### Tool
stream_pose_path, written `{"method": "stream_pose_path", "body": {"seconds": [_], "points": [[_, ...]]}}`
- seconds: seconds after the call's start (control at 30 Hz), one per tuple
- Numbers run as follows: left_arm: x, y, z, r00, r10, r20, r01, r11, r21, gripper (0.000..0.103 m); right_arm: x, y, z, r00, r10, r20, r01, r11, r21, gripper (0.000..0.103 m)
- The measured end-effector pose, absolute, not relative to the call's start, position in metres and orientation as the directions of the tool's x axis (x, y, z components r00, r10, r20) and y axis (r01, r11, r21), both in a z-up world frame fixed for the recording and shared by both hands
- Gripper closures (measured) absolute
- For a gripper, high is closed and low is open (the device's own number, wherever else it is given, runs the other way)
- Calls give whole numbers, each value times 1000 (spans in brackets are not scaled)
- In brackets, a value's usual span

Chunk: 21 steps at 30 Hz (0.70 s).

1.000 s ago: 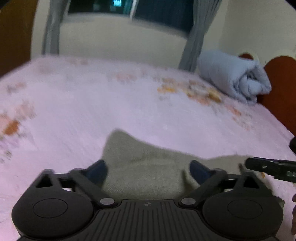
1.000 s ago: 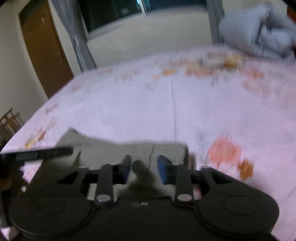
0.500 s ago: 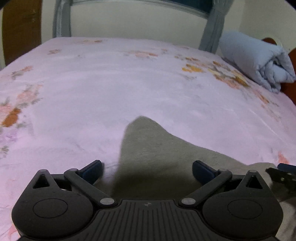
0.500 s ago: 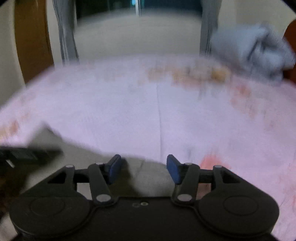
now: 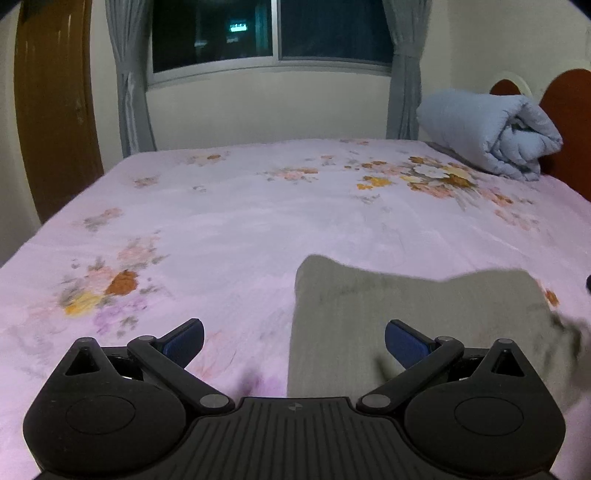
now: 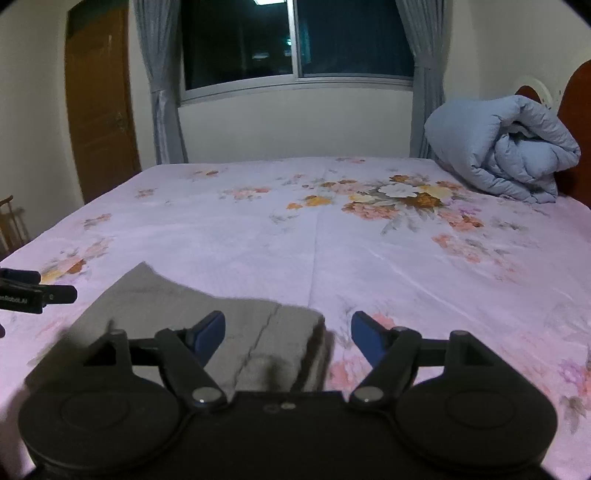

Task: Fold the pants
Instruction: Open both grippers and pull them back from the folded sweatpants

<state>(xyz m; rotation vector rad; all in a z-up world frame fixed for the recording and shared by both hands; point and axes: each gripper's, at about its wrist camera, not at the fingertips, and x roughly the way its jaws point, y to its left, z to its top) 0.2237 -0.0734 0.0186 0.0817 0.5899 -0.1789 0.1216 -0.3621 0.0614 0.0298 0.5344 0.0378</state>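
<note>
We hold both grippers released above the pink floral bed (image 5: 258,221). The folded grey-olive fabric pants (image 5: 406,314) lie ahead-right of our left gripper (image 5: 293,341) and ahead-left of our right gripper (image 6: 288,330), long axis running across between them.

Dim indoor artificial light with a cool purple cast. Black night outside the window (image 5: 271,31), with small glints reflected in the glass. Strong fisheye bending at the edges, door (image 5: 55,99) and curtains (image 6: 159,85) curved, dark vignette in the corners. Far bed sheet (image 6: 332,236) fairly sharp; near edge of the grey pants (image 5: 406,314) smeared and soft. Soft shadows under the pants (image 6: 207,317).
</note>
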Motion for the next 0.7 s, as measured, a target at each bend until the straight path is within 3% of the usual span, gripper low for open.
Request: {"method": "stream_pose_path", "body": {"seconds": [0.07, 0.27, 0.43, 0.6, 0.7], "points": [[205, -66, 17, 814, -136, -565, 183, 983, 28, 0, 104, -365, 63, 863, 68, -500, -42, 997, 64, 20], [154, -37, 15, 830, -93, -549, 119, 993, 11, 0, 56, -371, 60, 886, 17, -463, -14, 1000, 9, 17], [111, -19, 16, 838, -94, -537, 91, 995, -32, 0, 21, -375, 62, 901, -38, -433, 43, 999, 1, 5], [70, -17, 21, 868, -100, -486, 102, 995, -23, 0, -15, -365, 55, 898, -43, -438, 41, 999, -15, 6], [42, -19, 23, 891, -125, -437, 117, 992, -44, 0, -35, -357, 60, 918, -24, -395, 17, 1000, -22, 6]]}}
